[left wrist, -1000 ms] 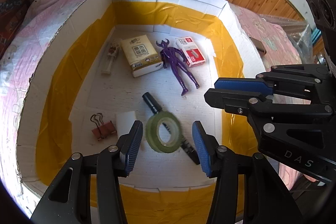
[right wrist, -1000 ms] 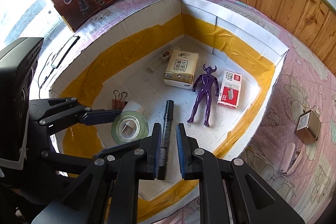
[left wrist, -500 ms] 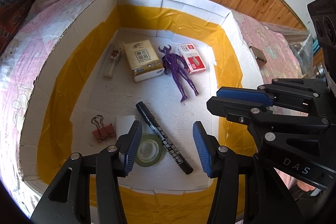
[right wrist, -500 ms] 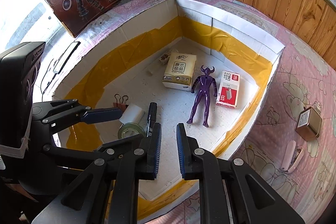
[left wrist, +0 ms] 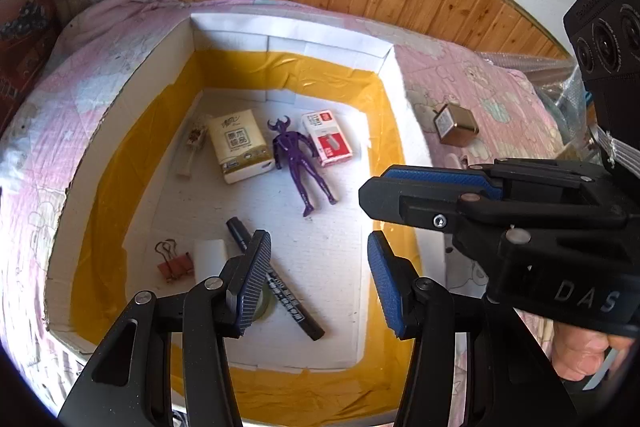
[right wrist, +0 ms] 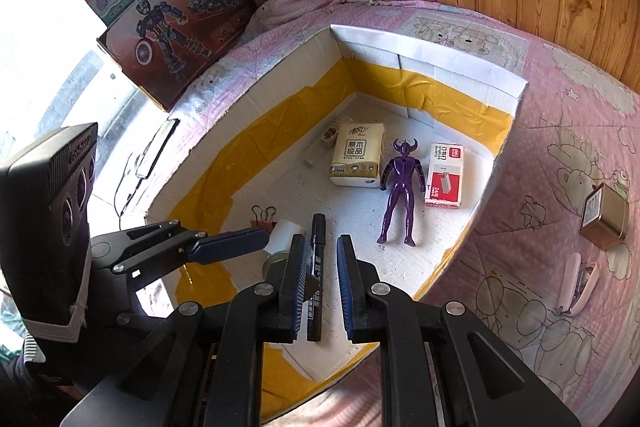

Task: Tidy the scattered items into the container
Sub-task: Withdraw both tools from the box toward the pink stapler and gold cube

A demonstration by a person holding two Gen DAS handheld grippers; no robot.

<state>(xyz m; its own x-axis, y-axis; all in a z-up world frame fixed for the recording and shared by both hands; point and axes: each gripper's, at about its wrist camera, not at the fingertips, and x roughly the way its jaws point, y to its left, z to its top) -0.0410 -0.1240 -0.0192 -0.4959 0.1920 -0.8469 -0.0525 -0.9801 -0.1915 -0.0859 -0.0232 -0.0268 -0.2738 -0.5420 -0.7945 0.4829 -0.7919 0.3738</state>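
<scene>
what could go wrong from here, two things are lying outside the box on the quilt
1. The right gripper is shut. If it reaches for the gold box or the pink stapler without opening first, it would likely just shove them across the soft quilt.
2. Both grippers hang close together over the container. The open left gripper could knock into the right one as either swings out.

Bare floor lies open in the box (left wrist: 288, 39) middle, between the marker (left wrist: 276, 283) and the purple figure (left wrist: 300, 163). Tissue pack (left wrist: 240, 147), staple box (left wrist: 328, 139) and figure crowd the far end; binder clip (left wrist: 174, 263) and tape roll (right wrist: 276, 261) block the near left corner.
</scene>
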